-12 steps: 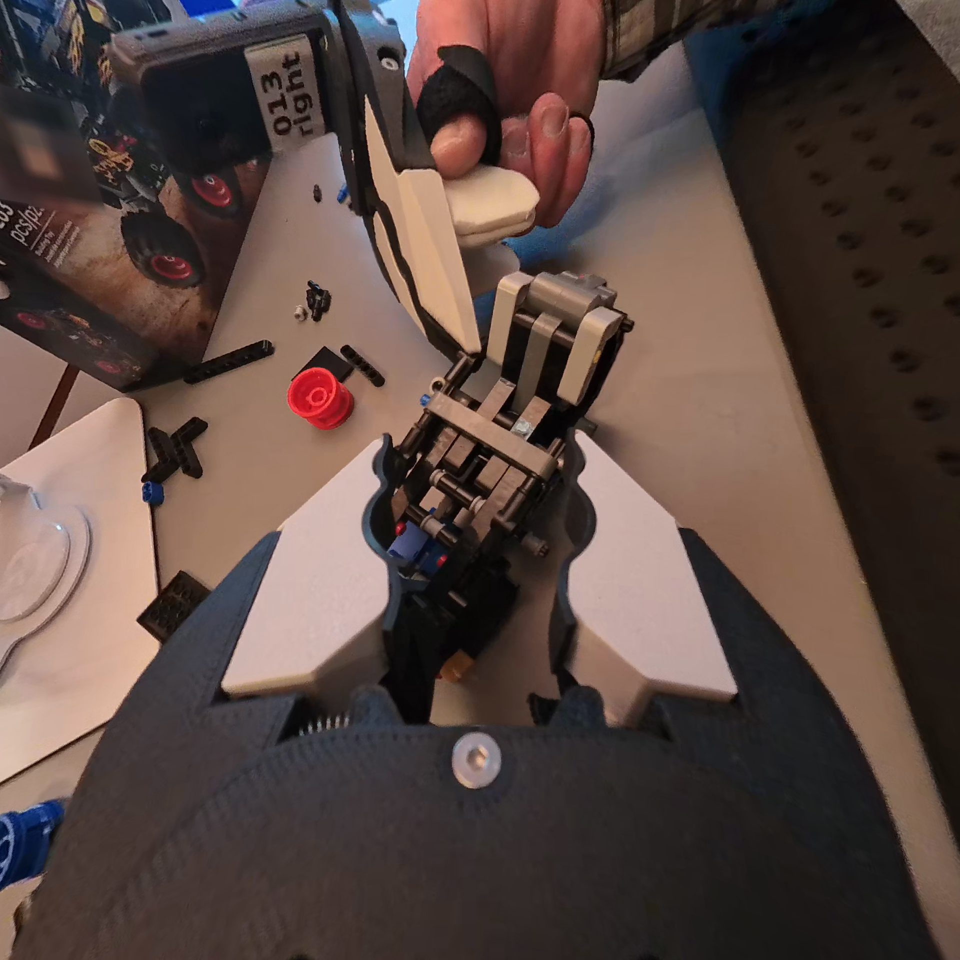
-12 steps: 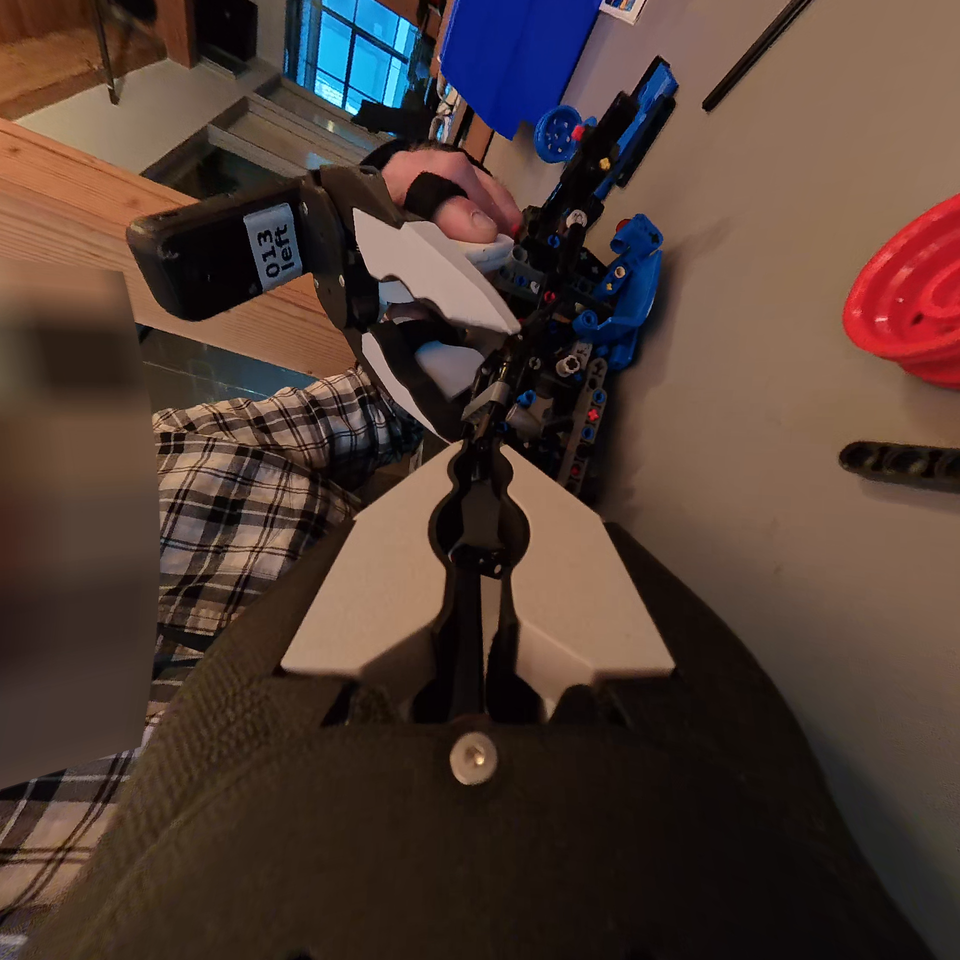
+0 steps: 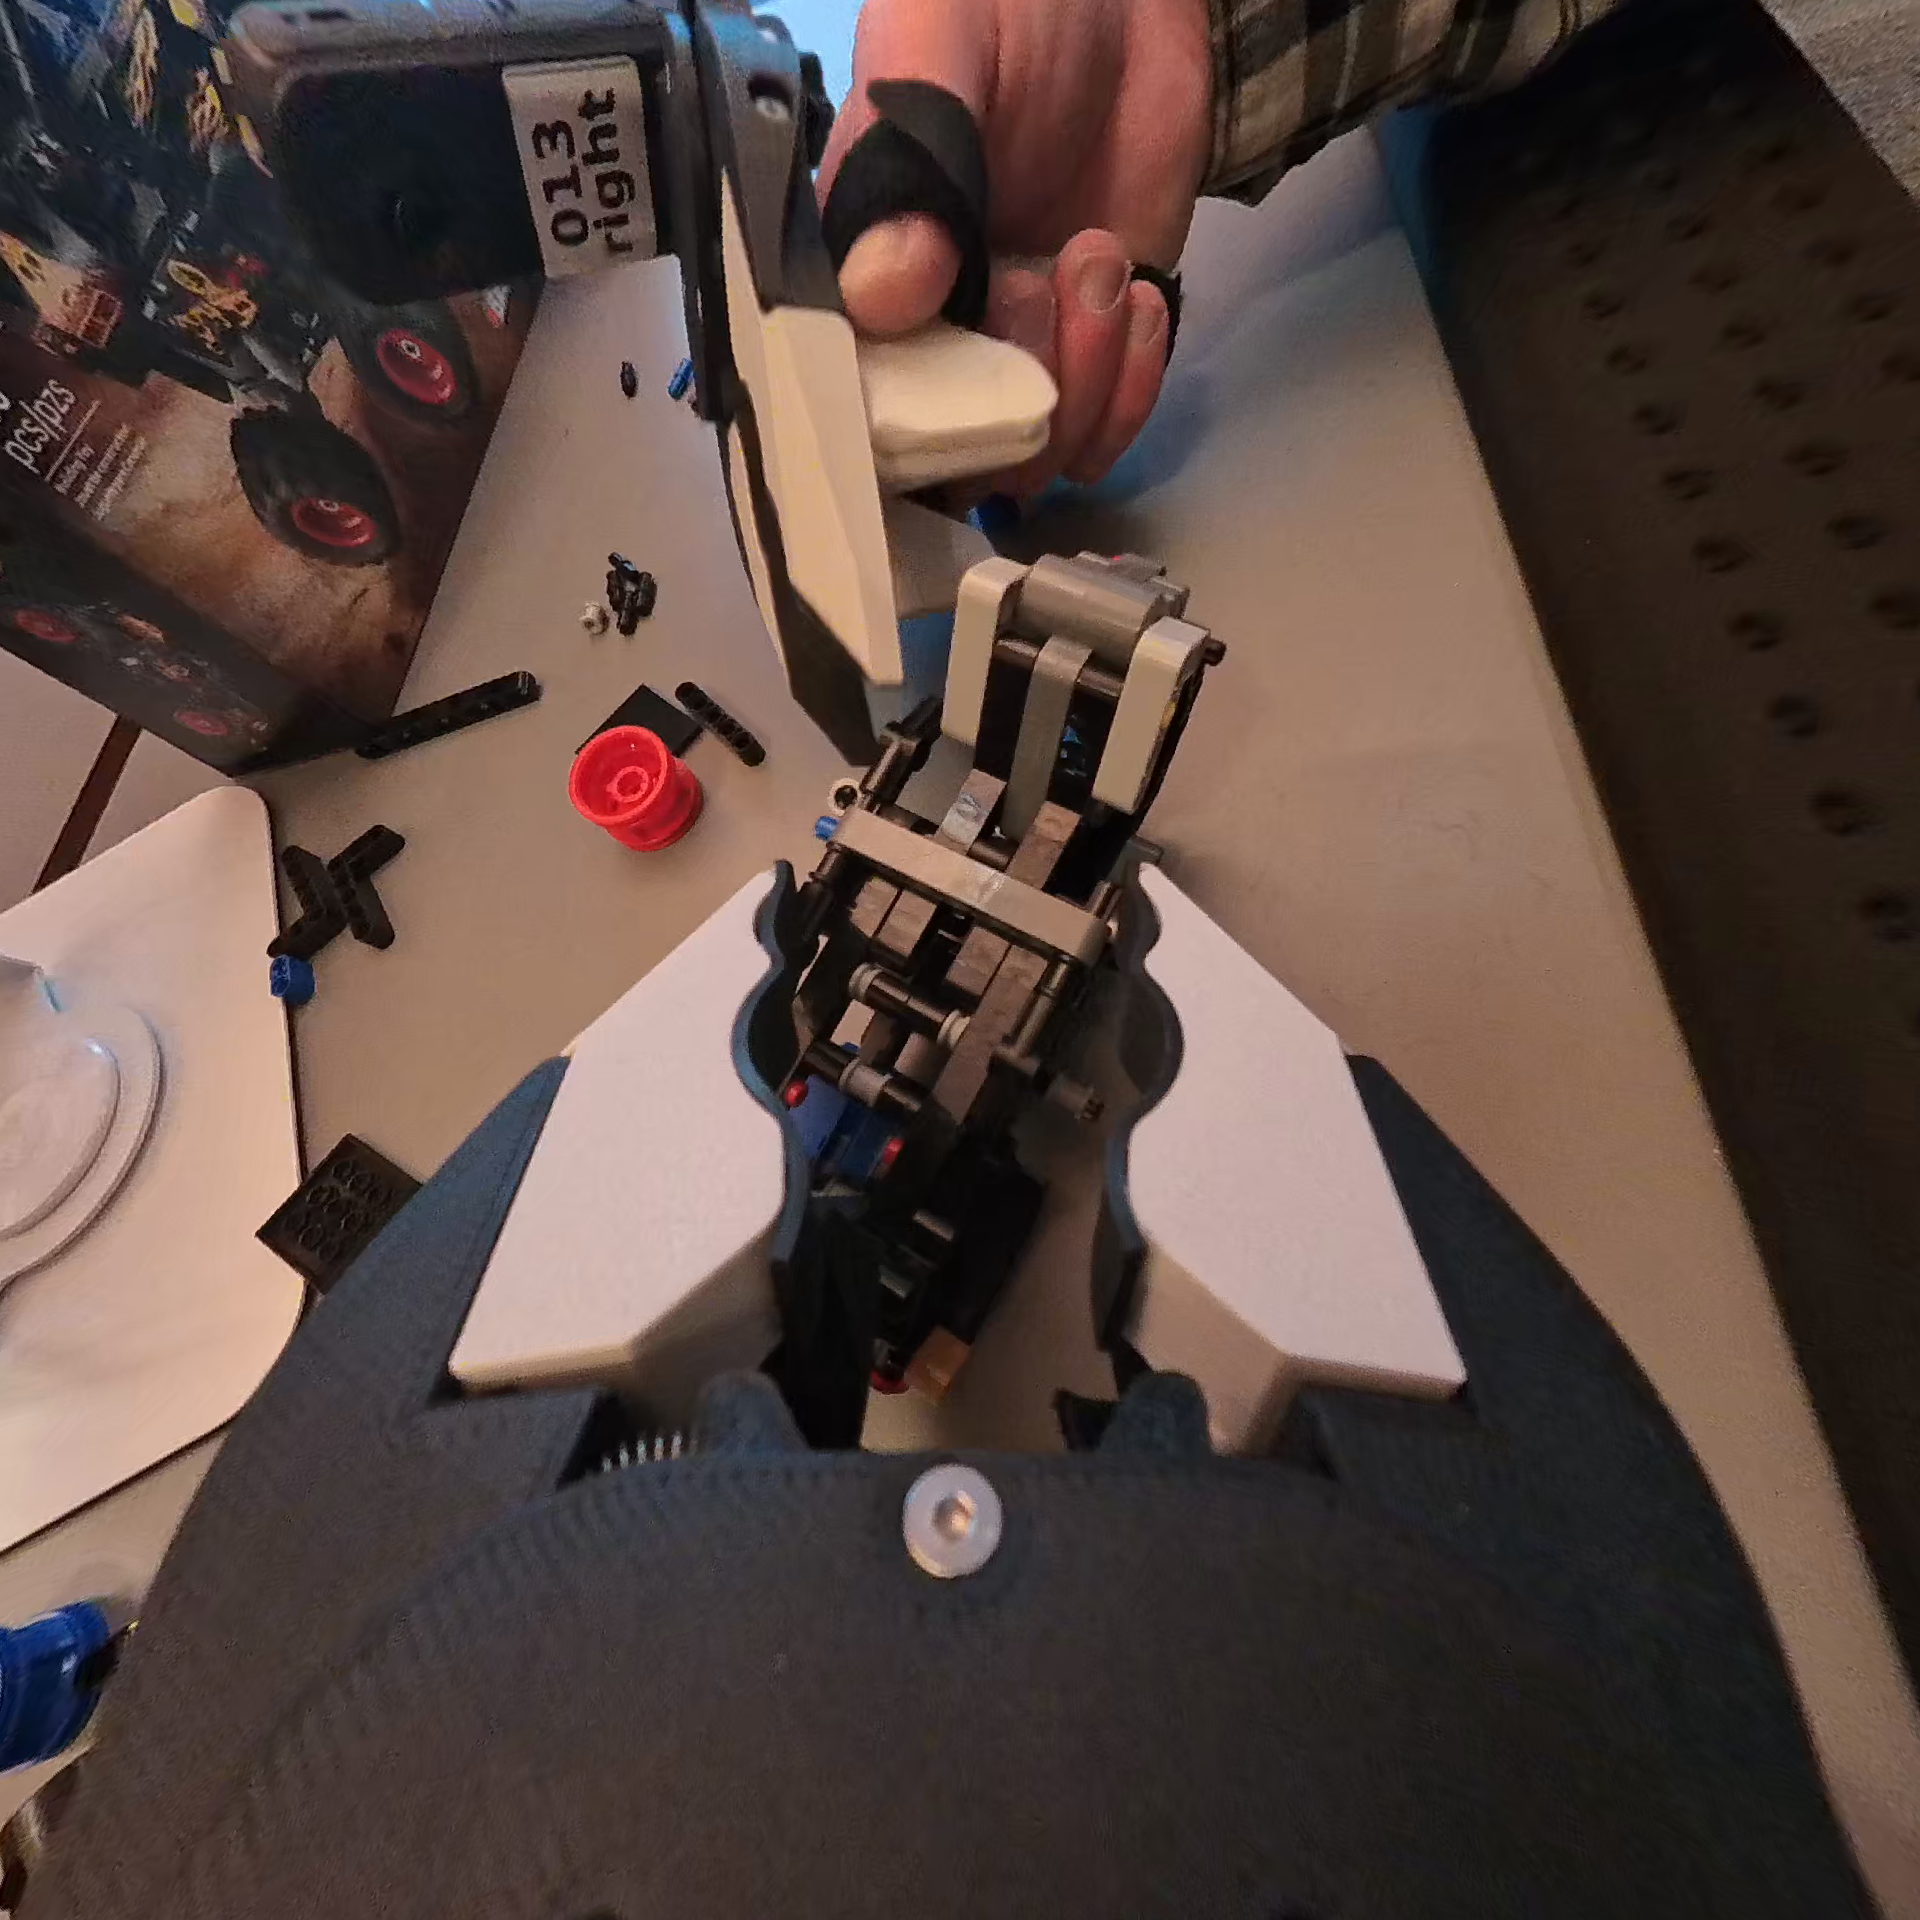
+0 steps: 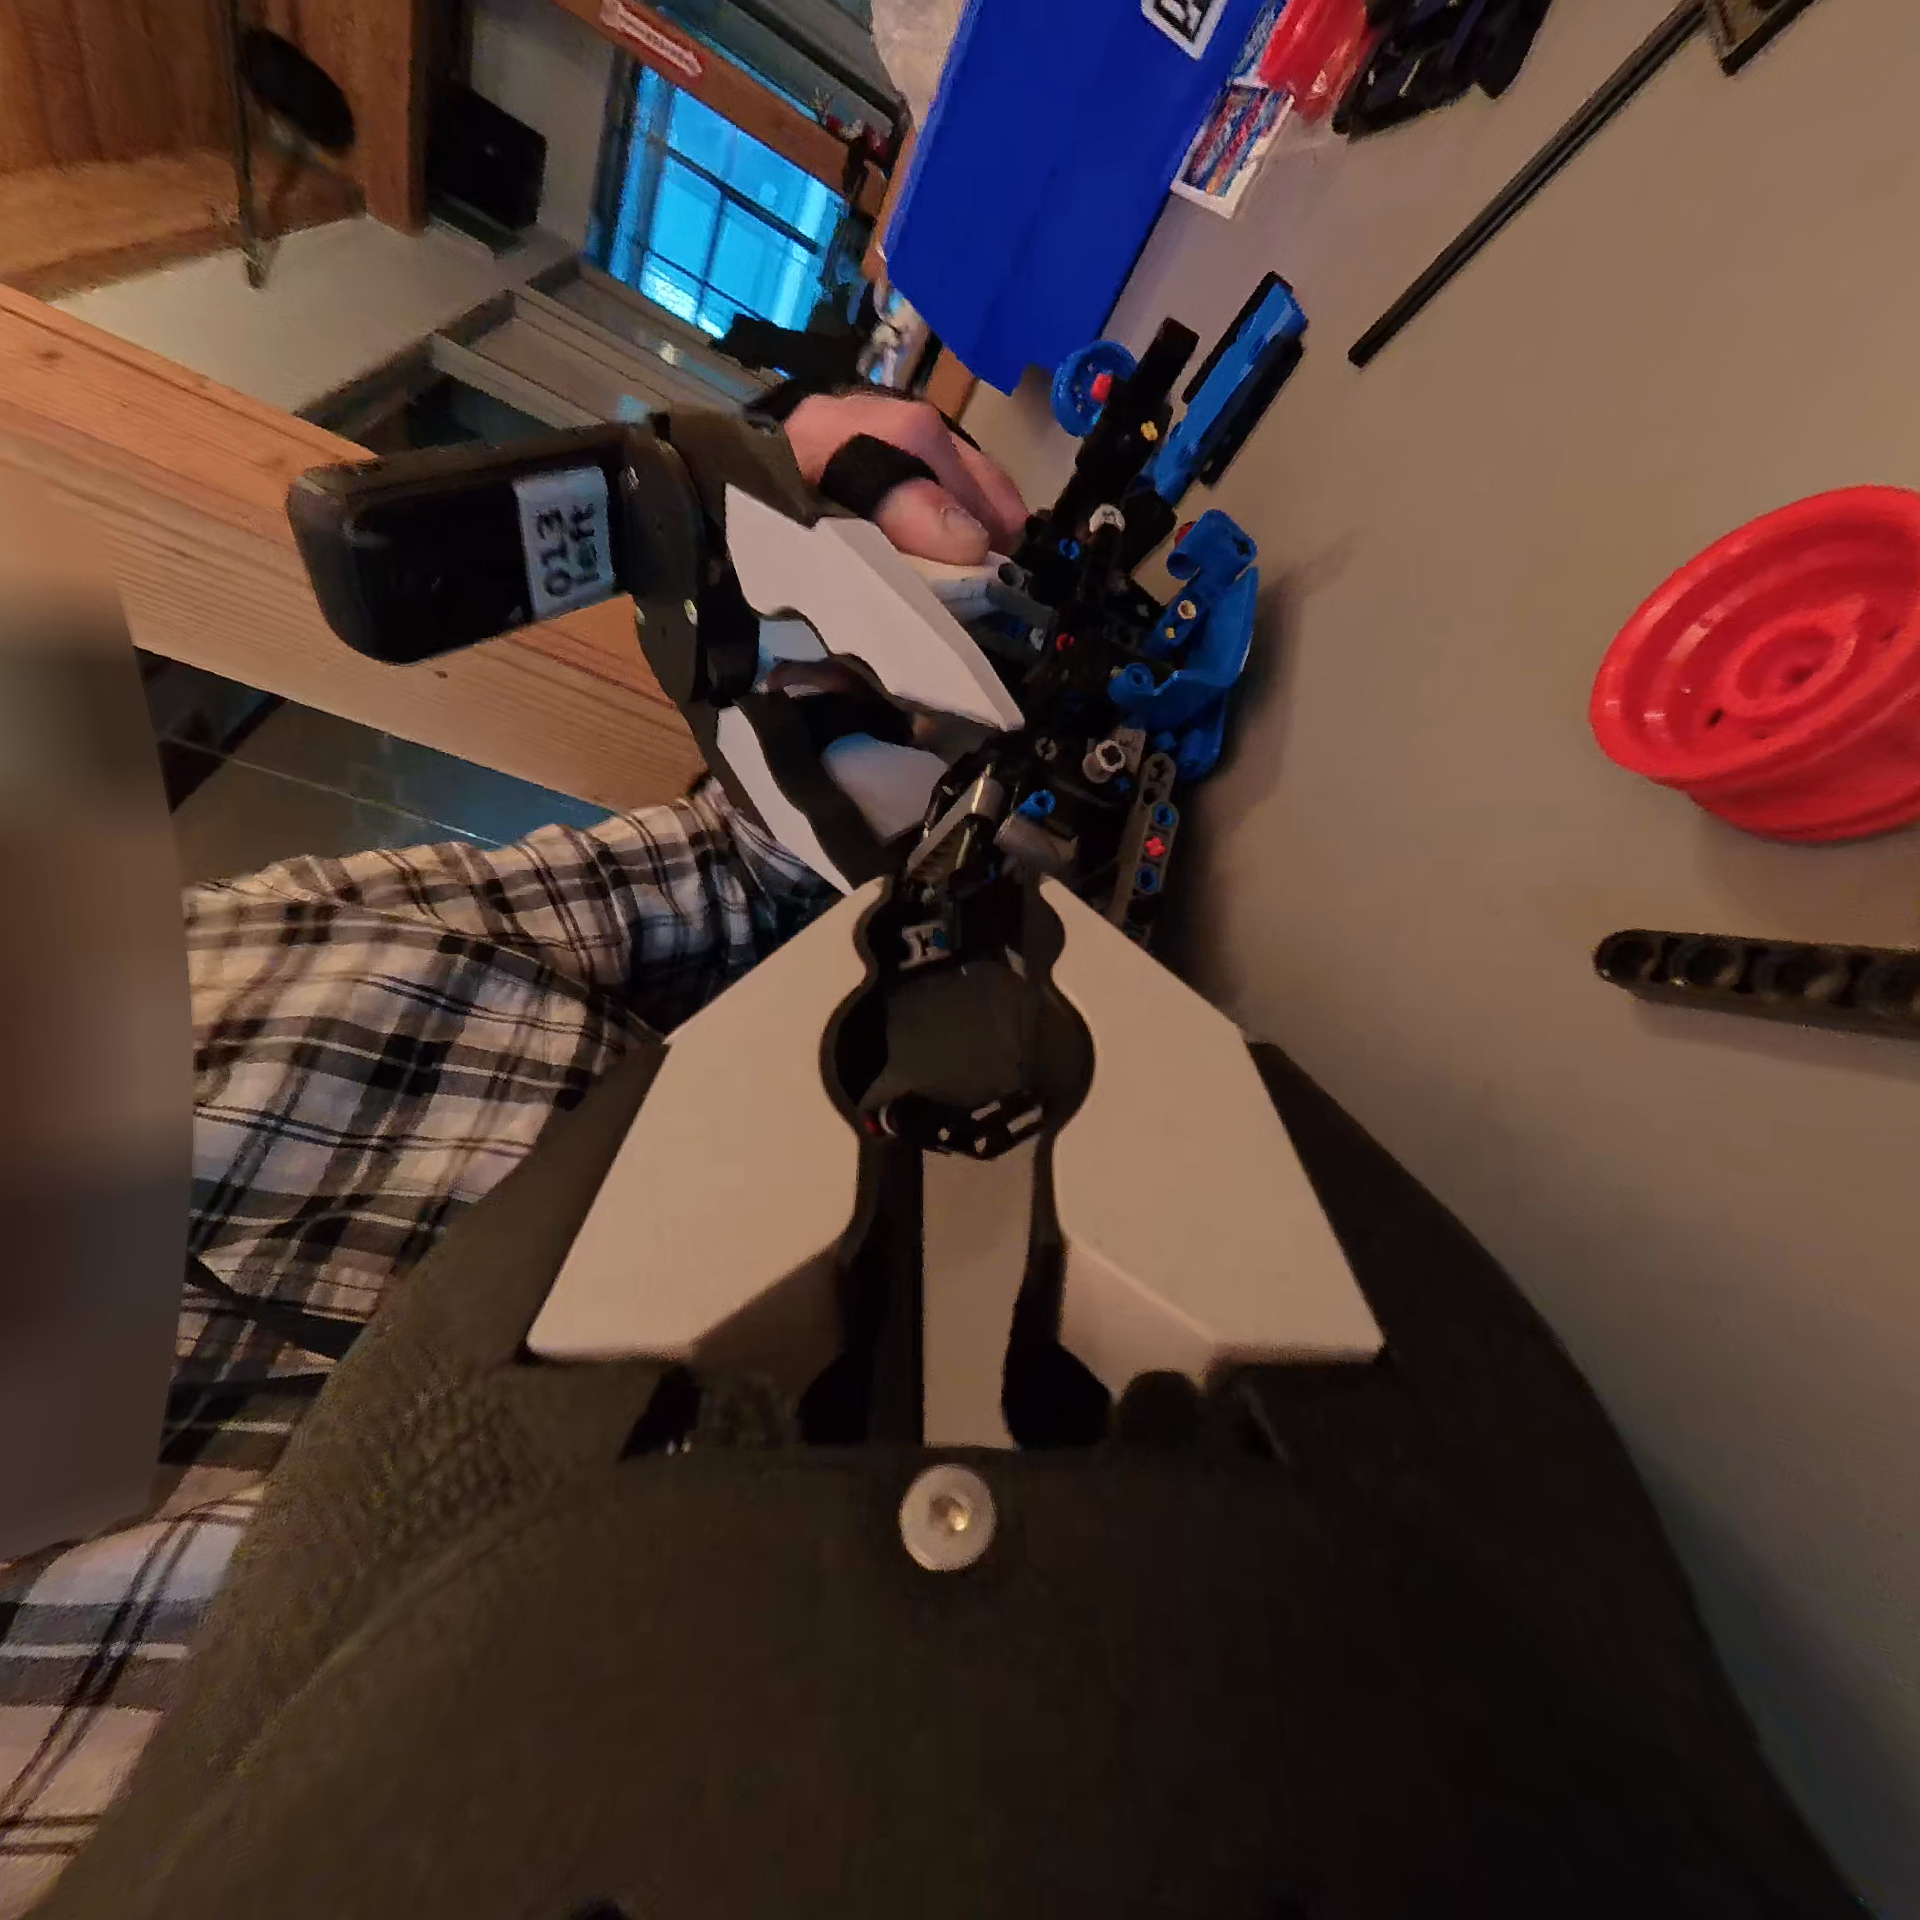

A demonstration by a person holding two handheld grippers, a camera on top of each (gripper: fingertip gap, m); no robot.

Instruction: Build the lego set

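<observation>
Grey and black plastic beams, with blue parts on the far side, make the half-built lego model [image 3: 1039,727]. It stands tilted over the pale grey table [image 3: 1351,727], held between my two claws.

My left claw [image 3: 956,883] is about half open. Its two white fingers press on both sides of the middle of the lego model and carry it. My right claw [image 4: 964,888] comes from above to the upper black corner. Its jaws are only a little apart, and a black end of the lego model sits between them, so I judge that it grips there.

Against the moment before, my right claw stands closer to the lego model and its jaws are a bit wider, with more black plastic in the gap. The left claw has almost not moved. To me this means that I am pressing or adjusting a part at this corner, and the build is far from finished: a red plastic wheel hub [image 3: 634,787] and several black beams lie loose on the table.

The printed cardboard box [image 3: 208,468] of the set stands at the far left; I cannot see inside it. A clear plastic dish [image 3: 52,1091] on a white board [image 3: 156,1299] seems to hold nothing.
</observation>
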